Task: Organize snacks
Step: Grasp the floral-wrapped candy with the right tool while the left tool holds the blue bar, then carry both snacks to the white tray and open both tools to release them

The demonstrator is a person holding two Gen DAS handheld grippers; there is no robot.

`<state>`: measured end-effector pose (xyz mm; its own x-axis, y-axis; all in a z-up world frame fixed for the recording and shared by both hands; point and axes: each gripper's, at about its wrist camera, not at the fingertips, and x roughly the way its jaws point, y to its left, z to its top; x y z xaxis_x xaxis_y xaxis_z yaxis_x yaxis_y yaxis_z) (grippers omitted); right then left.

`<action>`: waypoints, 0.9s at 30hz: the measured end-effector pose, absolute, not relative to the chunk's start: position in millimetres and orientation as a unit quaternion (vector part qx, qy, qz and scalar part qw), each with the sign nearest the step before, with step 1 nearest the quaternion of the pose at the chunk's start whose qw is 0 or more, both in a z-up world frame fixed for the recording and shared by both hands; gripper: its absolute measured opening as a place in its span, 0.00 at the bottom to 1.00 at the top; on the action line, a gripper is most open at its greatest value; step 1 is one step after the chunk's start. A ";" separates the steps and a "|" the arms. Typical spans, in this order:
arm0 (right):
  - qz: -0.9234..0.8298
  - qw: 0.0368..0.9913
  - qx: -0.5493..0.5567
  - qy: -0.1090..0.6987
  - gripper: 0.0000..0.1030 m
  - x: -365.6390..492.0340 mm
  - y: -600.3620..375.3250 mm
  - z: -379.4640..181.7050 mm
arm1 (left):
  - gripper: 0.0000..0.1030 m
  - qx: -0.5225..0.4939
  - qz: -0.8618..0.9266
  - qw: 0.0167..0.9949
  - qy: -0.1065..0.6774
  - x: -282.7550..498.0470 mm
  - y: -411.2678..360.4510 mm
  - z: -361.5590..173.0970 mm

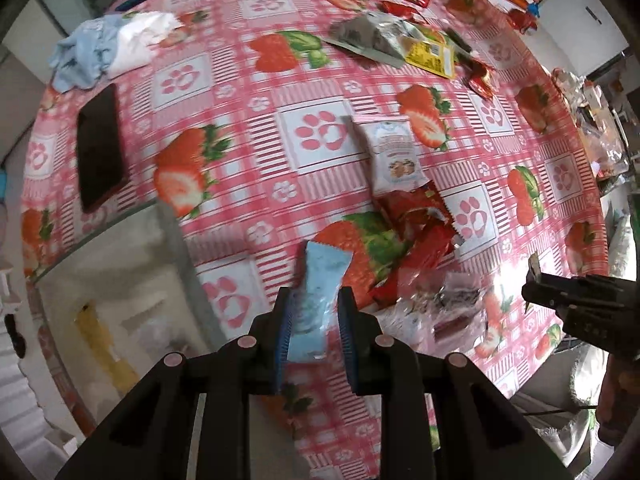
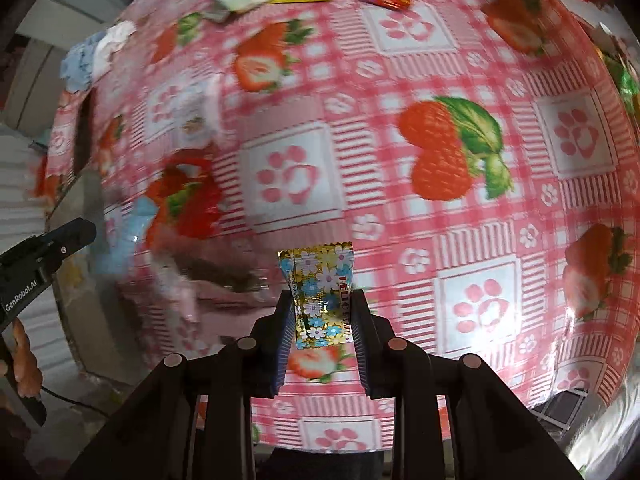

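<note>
My left gripper (image 1: 314, 308) is shut on a light blue snack packet (image 1: 316, 300) and holds it above the table's near left edge, beside a white box (image 1: 120, 312). My right gripper (image 2: 322, 308) is shut on a gold flowered snack packet (image 2: 322, 292) above the strawberry tablecloth (image 2: 400, 200). A white biscuit packet (image 1: 394, 156), red wrappers (image 1: 420, 232) and clear-wrapped snacks (image 1: 444, 312) lie in a near pile. A silver bag (image 1: 368, 36), a yellow packet (image 1: 430, 54) and small red packets (image 1: 482, 76) lie farther back. The right gripper also shows at the left wrist view's right edge (image 1: 536, 284).
A black phone (image 1: 100, 148) lies at the table's left. A crumpled blue and white cloth (image 1: 104, 48) sits at the far left. More clutter (image 1: 600, 128) stands at the right edge. The white box holds a yellow item (image 1: 100, 340).
</note>
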<state>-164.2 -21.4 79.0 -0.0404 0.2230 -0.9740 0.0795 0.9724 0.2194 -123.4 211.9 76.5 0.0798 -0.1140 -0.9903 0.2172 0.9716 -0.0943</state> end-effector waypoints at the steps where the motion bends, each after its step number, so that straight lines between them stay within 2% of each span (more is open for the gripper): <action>1: 0.056 0.685 0.103 0.719 0.28 -162.9 -17.9 78.3 | 0.24 0.034 -0.110 0.733 0.670 -125.7 219.5 78.0; 6: 0.069 0.682 0.089 0.722 0.28 -156.5 0.8 54.5 | 0.26 0.033 -0.112 0.725 0.679 -131.7 228.3 72.6; 7: 0.070 0.682 0.087 0.723 0.28 -156.3 2.9 53.6 | 0.34 0.043 -0.112 0.723 0.681 -130.3 224.5 69.9; 8: 0.071 0.681 0.085 0.724 0.28 -157.4 4.7 52.9 | 0.53 0.048 -0.113 0.722 0.681 -128.9 221.7 67.1; 10: 0.072 0.678 0.081 0.727 0.28 -160.2 10.7 53.3 | 0.70 0.067 -0.113 0.721 0.681 -124.4 212.6 56.4; 18: 0.066 0.682 0.085 0.724 0.28 -172.2 13.0 68.8 | 0.69 0.128 -0.107 0.676 0.717 -118.5 190.0 -0.4; 19: 0.066 0.683 0.088 0.722 0.28 -173.7 11.7 71.2 | 0.64 0.129 -0.110 0.671 0.722 -120.4 189.2 -4.4; 20: 0.065 0.684 0.090 0.721 0.28 -174.7 10.6 73.3 | 0.53 0.127 -0.114 0.667 0.726 -121.6 188.8 -6.4; 21: 0.064 0.685 0.093 0.720 0.28 -175.4 9.8 75.1 | 0.51 0.128 -0.117 0.668 0.724 -123.2 188.3 -6.0; 22: 0.064 0.686 0.094 0.719 0.28 -175.6 9.3 76.3 | 0.35 0.127 -0.124 0.668 0.723 -124.4 187.7 -4.9; 23: 0.064 0.687 0.095 0.718 0.28 -175.6 9.0 77.5 | 0.25 0.128 -0.129 0.668 0.722 -125.5 187.2 -3.3; 27: 0.068 0.688 0.093 0.716 0.28 -173.5 12.3 80.6 | 0.24 0.104 -0.128 0.678 0.716 -126.0 197.2 7.4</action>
<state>-173.5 12.3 80.6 -0.0346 0.2269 -0.9733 0.0407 0.9734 0.2255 -126.0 197.2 7.4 -0.0595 -0.0253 -0.9979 0.3230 0.9454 -0.0432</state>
